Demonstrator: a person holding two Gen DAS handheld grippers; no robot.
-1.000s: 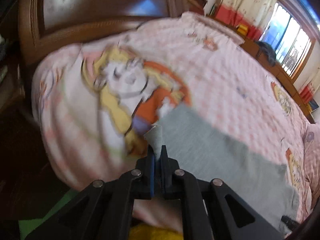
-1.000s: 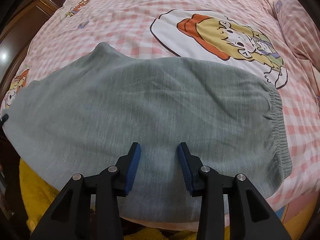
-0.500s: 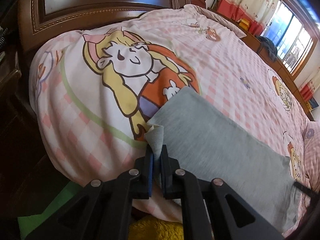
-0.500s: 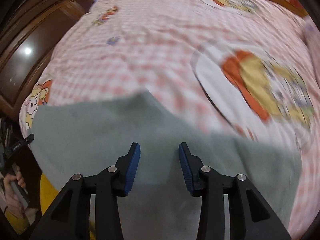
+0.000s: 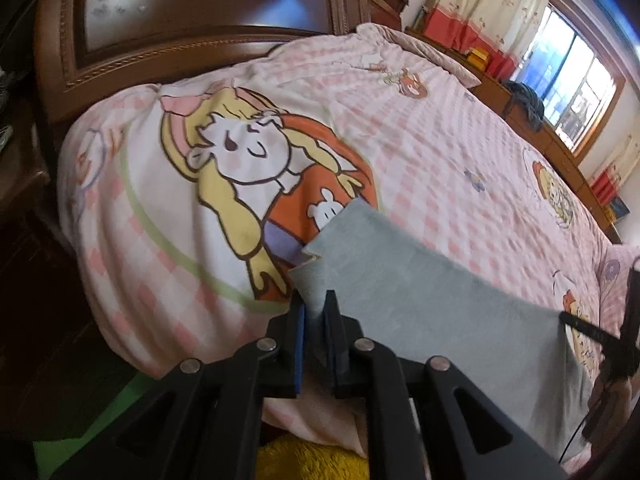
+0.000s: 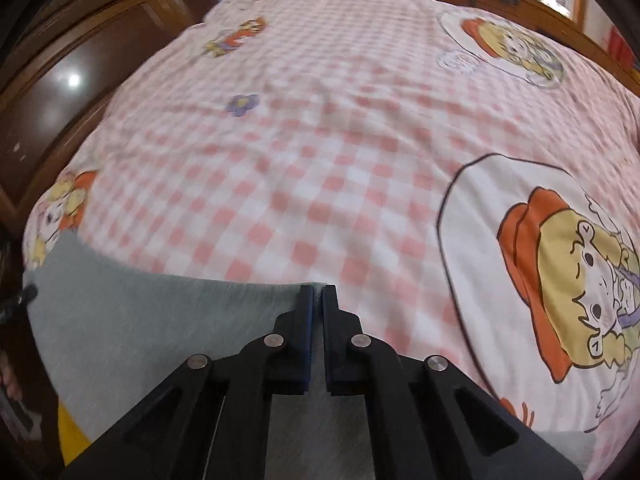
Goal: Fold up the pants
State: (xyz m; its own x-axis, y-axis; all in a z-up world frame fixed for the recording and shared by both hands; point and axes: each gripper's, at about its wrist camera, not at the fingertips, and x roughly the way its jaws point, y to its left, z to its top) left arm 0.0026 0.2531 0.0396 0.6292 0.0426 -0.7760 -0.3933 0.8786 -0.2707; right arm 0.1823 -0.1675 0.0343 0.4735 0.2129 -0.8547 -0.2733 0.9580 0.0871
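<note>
— What furnished the room?
— A bed (image 5: pixel 460 168) under a pink checked cartoon quilt (image 6: pixel 304 184), backed by a dark carved wooden headboard (image 5: pixel 192 32).
— And the light?
— Daylight entered a window (image 5: pixel 576 92) beside cream-and-red curtains (image 5: pixel 480 4); green floor (image 5: pixel 80 440) showed below.

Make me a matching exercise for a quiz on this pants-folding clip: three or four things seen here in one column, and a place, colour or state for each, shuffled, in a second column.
Column one:
1. pants
2. left gripper
3. quilt
4. headboard

Column two:
A. dark brown wood
B. pink and white checks with cartoon prints
C. grey, lying near the bed's edge
D. shut on a corner of fabric

Pairs: 1-C, 2-D, 3-B, 4-A
</note>
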